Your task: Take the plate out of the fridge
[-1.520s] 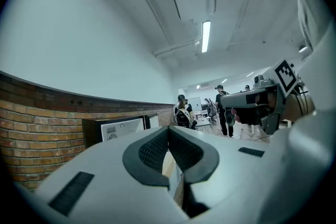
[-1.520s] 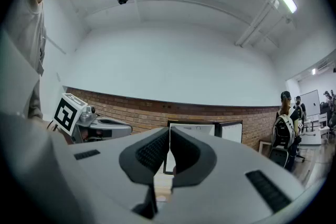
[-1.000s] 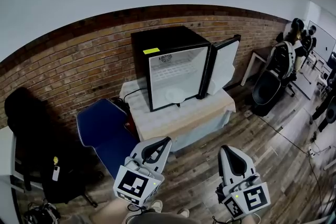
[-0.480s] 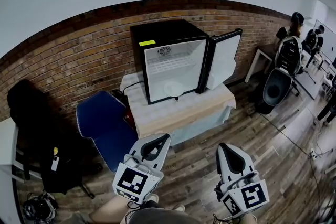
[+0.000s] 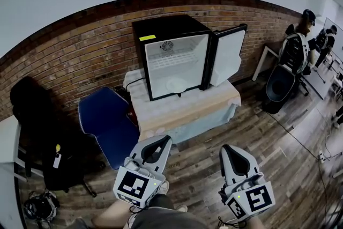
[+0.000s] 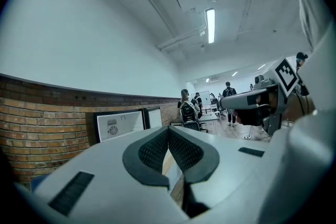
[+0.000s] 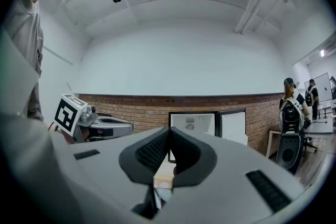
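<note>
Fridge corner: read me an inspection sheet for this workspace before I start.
Surface: cloth-covered table, fridge on it.
Job's things: black fridge, door open; plate inside at the bottom.
Clutter: blue chair, dark chair at left.
Grippers: left gripper and right gripper, fingers shut, empty, away from the table.
Cables: thin cable on floor, right.
Surroundings: brick wall, wood floor, people far right.

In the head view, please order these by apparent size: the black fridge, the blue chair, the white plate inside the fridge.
Largest: black box-shaped fridge.
Next: blue padded chair, somewhat smaller, although nearer the camera.
Smallest: round white plate inside the fridge, clearly.
</note>
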`<control>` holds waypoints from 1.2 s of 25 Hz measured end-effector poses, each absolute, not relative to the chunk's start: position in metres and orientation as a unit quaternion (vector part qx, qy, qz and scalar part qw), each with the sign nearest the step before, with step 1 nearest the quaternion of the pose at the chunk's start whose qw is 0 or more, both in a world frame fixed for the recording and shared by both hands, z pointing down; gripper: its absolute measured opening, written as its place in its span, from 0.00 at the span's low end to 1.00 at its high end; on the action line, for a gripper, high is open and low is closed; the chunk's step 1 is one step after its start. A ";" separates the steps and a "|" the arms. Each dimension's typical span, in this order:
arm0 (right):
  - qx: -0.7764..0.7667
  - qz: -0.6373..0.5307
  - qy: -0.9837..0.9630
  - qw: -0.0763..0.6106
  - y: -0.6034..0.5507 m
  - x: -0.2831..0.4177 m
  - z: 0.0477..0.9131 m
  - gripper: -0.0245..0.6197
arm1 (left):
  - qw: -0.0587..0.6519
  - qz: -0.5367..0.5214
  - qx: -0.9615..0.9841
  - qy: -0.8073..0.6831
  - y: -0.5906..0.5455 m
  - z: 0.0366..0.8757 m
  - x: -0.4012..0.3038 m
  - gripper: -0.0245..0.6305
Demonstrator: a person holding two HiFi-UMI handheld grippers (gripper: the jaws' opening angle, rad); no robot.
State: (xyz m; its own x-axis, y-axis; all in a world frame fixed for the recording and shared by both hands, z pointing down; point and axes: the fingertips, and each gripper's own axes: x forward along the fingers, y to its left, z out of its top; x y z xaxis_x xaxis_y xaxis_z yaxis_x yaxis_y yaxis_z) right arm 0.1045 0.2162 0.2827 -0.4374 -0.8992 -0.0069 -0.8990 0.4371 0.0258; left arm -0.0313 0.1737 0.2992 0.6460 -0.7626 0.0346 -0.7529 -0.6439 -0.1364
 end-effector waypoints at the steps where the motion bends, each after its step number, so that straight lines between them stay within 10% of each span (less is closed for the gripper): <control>1: 0.529 -0.014 -0.849 0.006 0.215 0.104 0.284 0.09 | 0.054 -0.044 -0.905 0.419 0.174 0.299 -0.031 0.07; 30: 0.511 0.000 -0.859 0.029 0.053 0.087 0.311 0.09 | 0.037 -0.041 -0.898 0.437 0.024 0.324 -0.045 0.07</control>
